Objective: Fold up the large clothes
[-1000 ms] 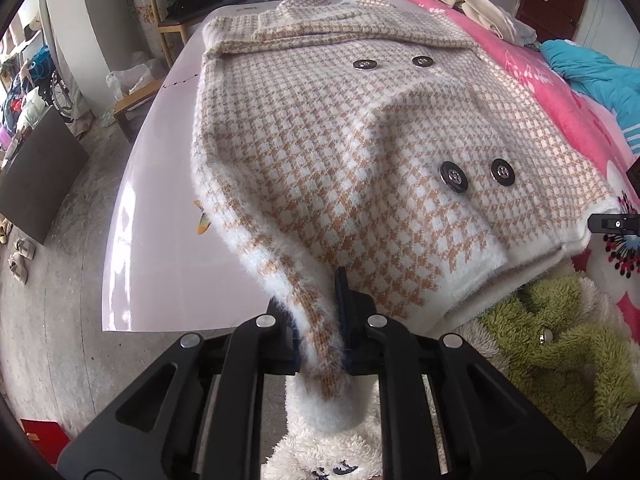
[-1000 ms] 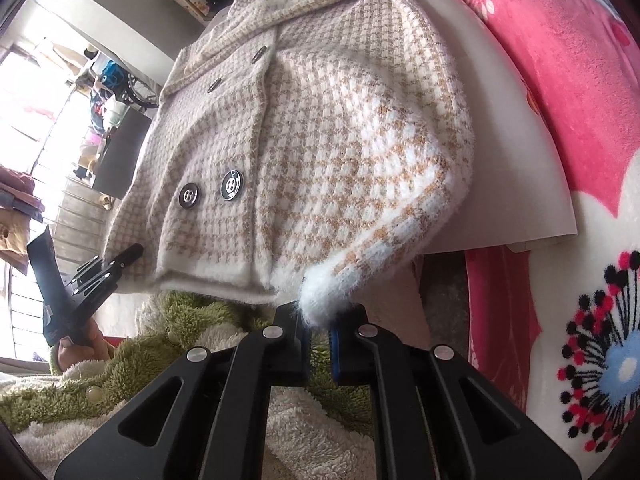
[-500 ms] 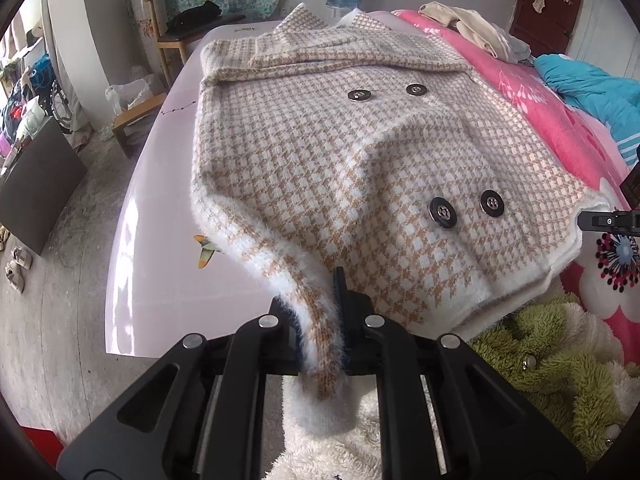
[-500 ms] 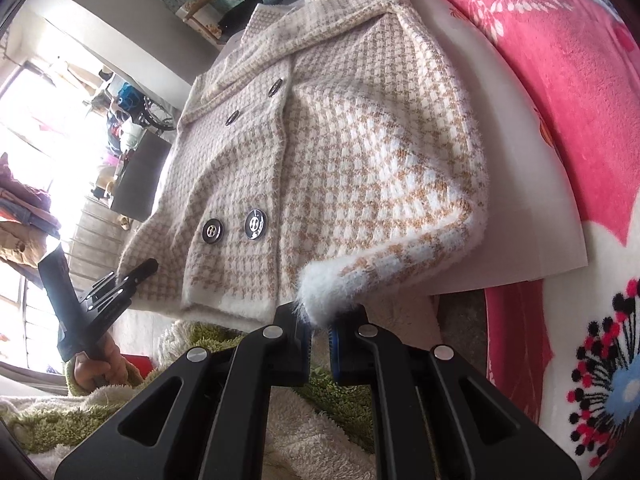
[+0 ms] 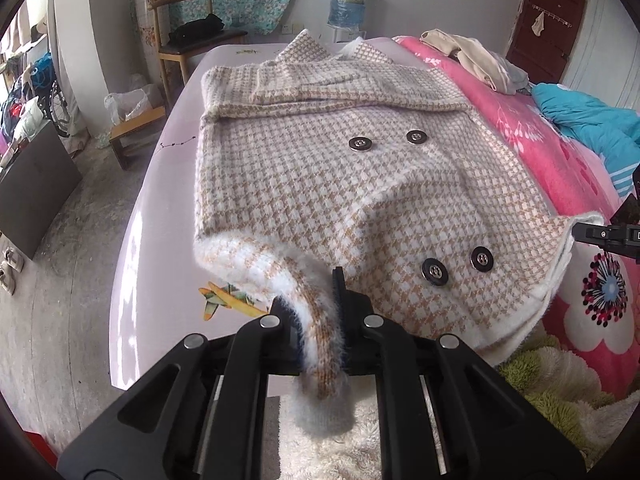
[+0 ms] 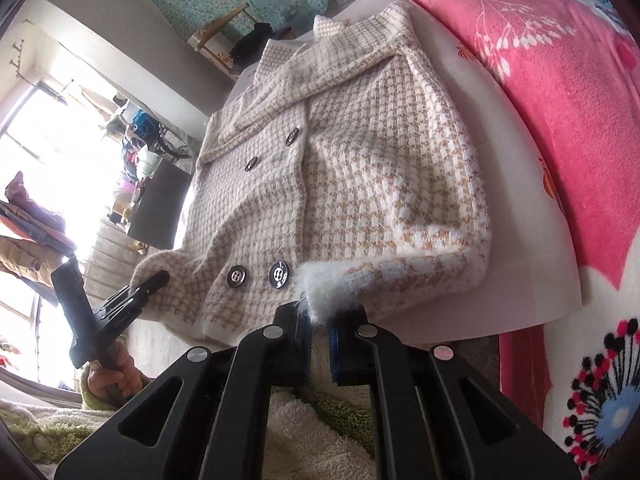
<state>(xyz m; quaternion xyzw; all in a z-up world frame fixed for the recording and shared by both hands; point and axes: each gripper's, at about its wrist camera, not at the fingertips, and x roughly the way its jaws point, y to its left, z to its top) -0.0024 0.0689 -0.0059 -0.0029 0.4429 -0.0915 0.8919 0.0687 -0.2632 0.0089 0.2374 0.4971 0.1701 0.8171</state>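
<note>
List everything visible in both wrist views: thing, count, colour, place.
fuzzy houndstooth coat: 1, beige-white, flat on board, hem corners lifted
metal coat buttons: 4, dark, coat front
smooth folding board: 1, pale lilac, under coat
floral blanket: 1, pink, beside board
wooden chair: 1, tan, far end
water jug: 1, blue, by wall
left gripper: 1, black, jaws clamping hem corner
right gripper: 1, black, jaws clamping other corner

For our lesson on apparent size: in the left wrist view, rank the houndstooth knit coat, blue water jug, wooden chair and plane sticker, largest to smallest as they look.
1. Beige-and-white houndstooth knit coat
2. Wooden chair
3. Blue water jug
4. Orange plane sticker

Jug and sticker look close; the sticker is nearer, so that order is unsure.
</note>
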